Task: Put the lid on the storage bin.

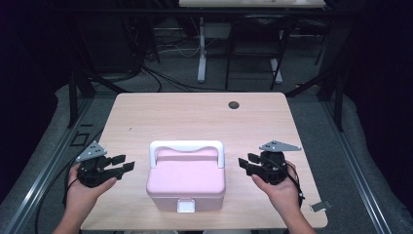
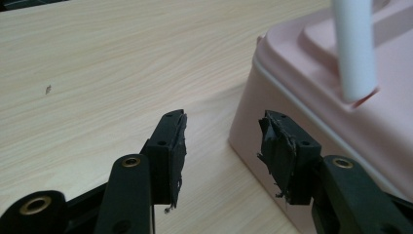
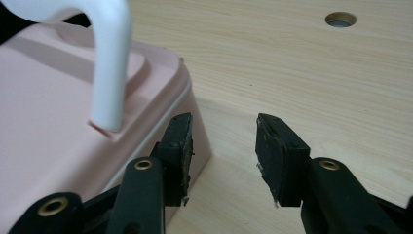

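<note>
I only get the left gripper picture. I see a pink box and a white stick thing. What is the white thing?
Observer: It is one leg of a white handle that arches upright over the pink box.
Operator: Does the box have a lock?
Observer: A white latch sits on the front wall, facing the person.
Operator: Where is the other gripper?
Observer: The right gripper is on the opposite side of the box, jaws open, pointing at it, with a gap between them.
Operator: Is anything else on the table?
Observer: A small dark round hole lies in the table near its far edge.
</note>
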A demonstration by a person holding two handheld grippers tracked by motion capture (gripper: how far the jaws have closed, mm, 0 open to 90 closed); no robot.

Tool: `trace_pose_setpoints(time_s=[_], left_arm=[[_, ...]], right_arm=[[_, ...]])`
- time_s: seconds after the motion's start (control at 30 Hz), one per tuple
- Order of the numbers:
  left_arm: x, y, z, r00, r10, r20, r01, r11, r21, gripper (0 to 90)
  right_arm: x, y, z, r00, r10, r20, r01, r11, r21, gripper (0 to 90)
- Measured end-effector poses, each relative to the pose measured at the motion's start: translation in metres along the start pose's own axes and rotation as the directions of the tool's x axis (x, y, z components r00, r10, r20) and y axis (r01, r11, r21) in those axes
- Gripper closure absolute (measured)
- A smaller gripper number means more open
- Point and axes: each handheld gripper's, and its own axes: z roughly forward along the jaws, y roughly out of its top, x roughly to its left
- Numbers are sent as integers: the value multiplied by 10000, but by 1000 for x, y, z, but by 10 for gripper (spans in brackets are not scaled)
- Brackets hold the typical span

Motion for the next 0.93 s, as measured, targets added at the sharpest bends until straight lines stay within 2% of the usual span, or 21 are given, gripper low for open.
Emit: trace_pose_setpoints(time_s=[0.03,0.2,0.33,0.43,0.57,0.73,0.87,0.9,0.93], left_arm=[[1,-2,2,10000,20,-37,-20,10000,48,515],[7,-16,8,9998,-183,-116,183,9998,58,508],[12,-26,10,9995,-270,-154,272,9995,145,505],[16,-34,10,9983,-580,-111,579,9983,-74,505],[21,-45,12,9973,-688,-269,692,9975,111,503],[25,-51,15,9962,-782,-373,790,9967,199,499],[27,-56,18,9961,-811,-335,821,9962,283,500],[27,-57,19,9962,-808,-321,819,9960,357,500],[27,-58,20,9963,-794,-314,806,9960,397,500]], right_arm=[[0,0,0,10000,0,0,0,10000,0,573],[-9,-12,10,9983,73,582,-70,10000,-50,560],[-14,-19,12,9969,231,758,-225,9997,-87,555],[-20,-28,14,9952,574,797,-569,9983,-86,550],[-26,-41,18,9926,737,961,-721,9972,-202,534],[-33,-53,20,9907,680,1177,-636,9972,-404,535],[-36,-58,21,9901,590,1271,-549,9979,-356,545],[-37,-64,24,9879,426,1489,-390,9989,-272,544],[-37,-64,24,9879,426,1489,-390,9989,-272,544]])
